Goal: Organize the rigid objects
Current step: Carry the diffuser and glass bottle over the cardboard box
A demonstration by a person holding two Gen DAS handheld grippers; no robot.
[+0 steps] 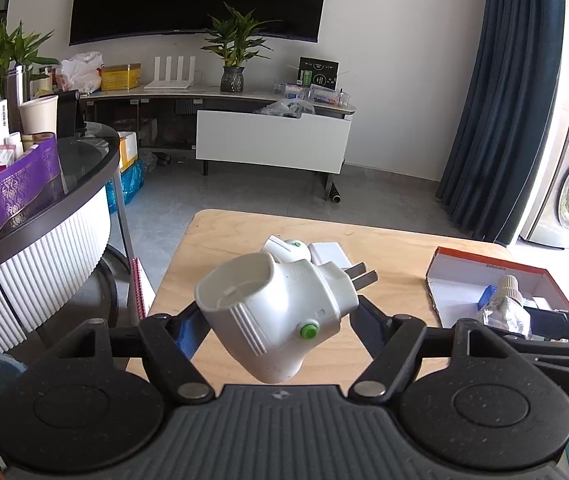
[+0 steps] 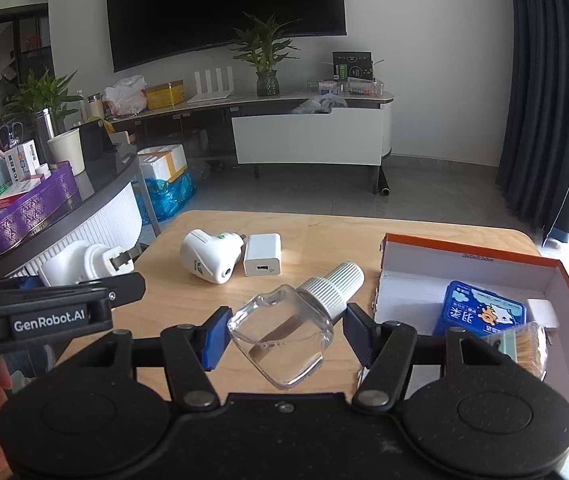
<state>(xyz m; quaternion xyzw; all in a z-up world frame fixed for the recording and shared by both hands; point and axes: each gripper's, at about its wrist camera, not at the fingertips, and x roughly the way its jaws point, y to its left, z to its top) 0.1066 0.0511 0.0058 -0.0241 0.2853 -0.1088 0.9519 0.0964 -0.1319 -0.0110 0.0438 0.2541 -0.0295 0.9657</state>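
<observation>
Left gripper (image 1: 274,320) is clamped half-open on a white plug-in vaporizer (image 1: 272,316), held clear above the wooden table (image 1: 212,240); its round socket mouth faces up-left, its two flat prongs point away to the right, its long axis runs diagonally from near-right to far-left. Right gripper (image 2: 284,332) is closed about halfway on a clear refill bottle (image 2: 284,336), ribbed white cap (image 2: 336,286) pointing up and away to the right, body tilted toward the camera. Just right of it sits an open orange-edged box (image 2: 464,258) holding a blue packet (image 2: 480,314) and a pack of cotton swabs (image 2: 524,346). Further out on the table lie a second white vaporizer (image 2: 210,254) and a white USB charger (image 2: 262,254), touching side by side. Left, a dark round table (image 2: 104,188) carries a purple tray (image 2: 24,212). Beyond: grey floor, white TV cabinet (image 2: 308,136), potted plant (image 2: 264,60), wall television (image 2: 224,8), dark curtain (image 2: 544,100).
</observation>
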